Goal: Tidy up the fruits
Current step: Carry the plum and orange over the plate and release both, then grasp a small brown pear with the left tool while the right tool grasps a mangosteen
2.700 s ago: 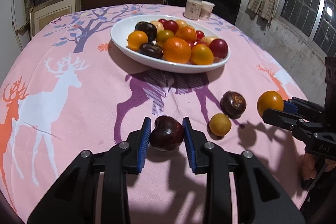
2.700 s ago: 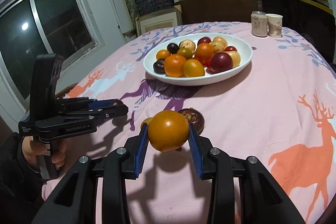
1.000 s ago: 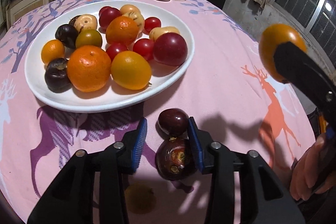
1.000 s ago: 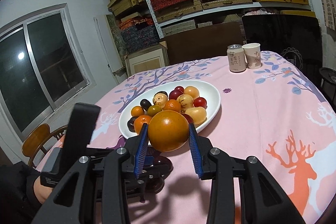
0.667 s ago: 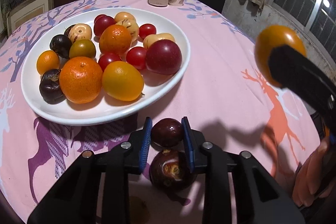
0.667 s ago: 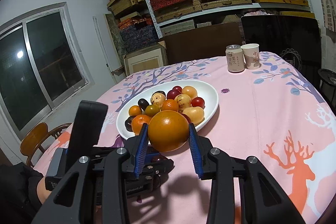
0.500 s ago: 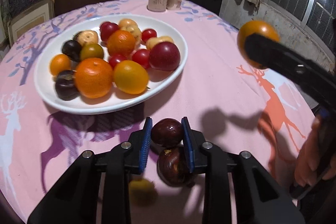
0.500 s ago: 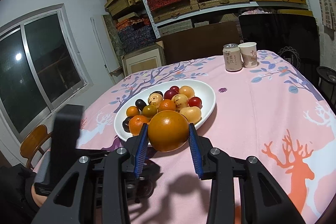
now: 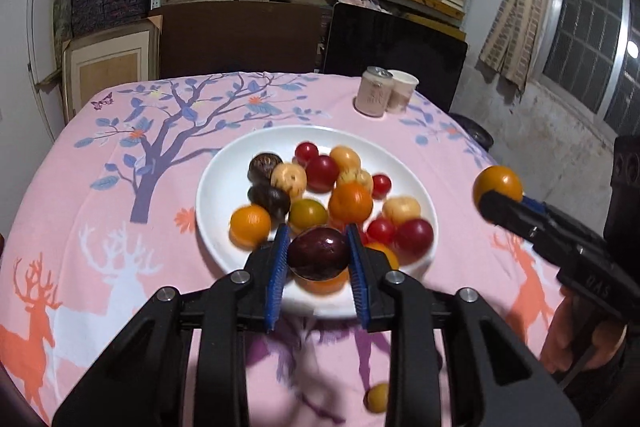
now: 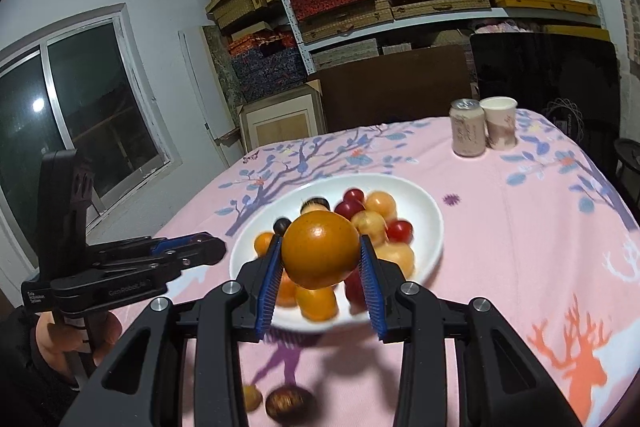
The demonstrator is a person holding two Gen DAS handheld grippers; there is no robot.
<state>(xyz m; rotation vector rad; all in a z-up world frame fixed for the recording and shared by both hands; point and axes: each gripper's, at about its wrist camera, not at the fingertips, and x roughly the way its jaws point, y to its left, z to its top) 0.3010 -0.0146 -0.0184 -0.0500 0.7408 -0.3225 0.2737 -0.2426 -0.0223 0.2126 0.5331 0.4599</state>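
Purple plum (image 9: 318, 253) clamped: left gripper (image 9: 318, 255) | orange (image 10: 320, 254) clamped: right gripper (image 10: 320, 259) | loose fruits: two (tablecloth)

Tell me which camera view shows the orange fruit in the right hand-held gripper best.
The right wrist view: the orange fruit sits centred and close between the blue pads of the right hand-held gripper. The left wrist view shows it small at the right edge, partly hidden by a black finger.

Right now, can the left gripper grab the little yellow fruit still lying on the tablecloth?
Probably not yet. The left gripper is shut on a dark plum above the white bowl, so its jaws are full. The little yellow fruit lies uncovered on the tablecloth behind its fingertips.
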